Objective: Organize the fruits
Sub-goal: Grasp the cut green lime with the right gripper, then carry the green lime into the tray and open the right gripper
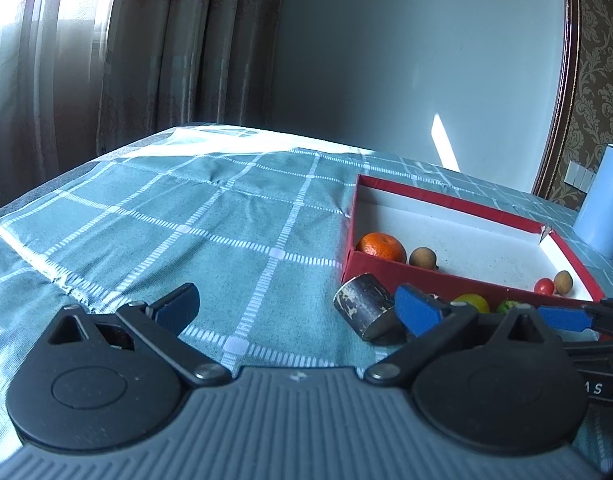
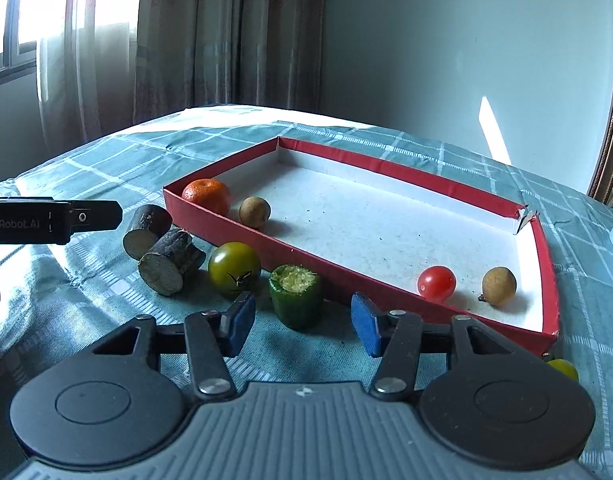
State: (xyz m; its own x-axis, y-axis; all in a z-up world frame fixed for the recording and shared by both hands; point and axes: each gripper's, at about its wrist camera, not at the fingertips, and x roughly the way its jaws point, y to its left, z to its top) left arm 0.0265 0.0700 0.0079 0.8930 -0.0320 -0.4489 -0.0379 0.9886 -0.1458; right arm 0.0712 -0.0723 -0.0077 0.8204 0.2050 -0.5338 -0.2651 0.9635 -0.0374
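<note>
A red shallow box (image 2: pixel 406 174) with a white floor lies on the checked cloth; it also shows in the left wrist view (image 1: pixel 446 200). Inside are an orange mandarin (image 2: pixel 207 195), two brown longans (image 2: pixel 255 211) (image 2: pixel 499 286) and a red cherry tomato (image 2: pixel 437 283). Outside its near wall lie a green tomato (image 2: pixel 234 267), a green cucumber piece (image 2: pixel 296 296) and two dark sugarcane pieces (image 2: pixel 146 230) (image 2: pixel 171 266). My right gripper (image 2: pixel 302 322) is open, low, with the cucumber piece just ahead between its fingers. My left gripper (image 1: pixel 298 304) is open and empty, beside a sugarcane piece (image 1: pixel 364 308).
A blue jug (image 1: pixel 604 208) stands right of the box. Another yellow-green tomato (image 2: pixel 564 368) peeks out by the box's near right corner. The teal checked cloth (image 1: pixel 186 216) stretches left to the table edge, with curtains and a window behind.
</note>
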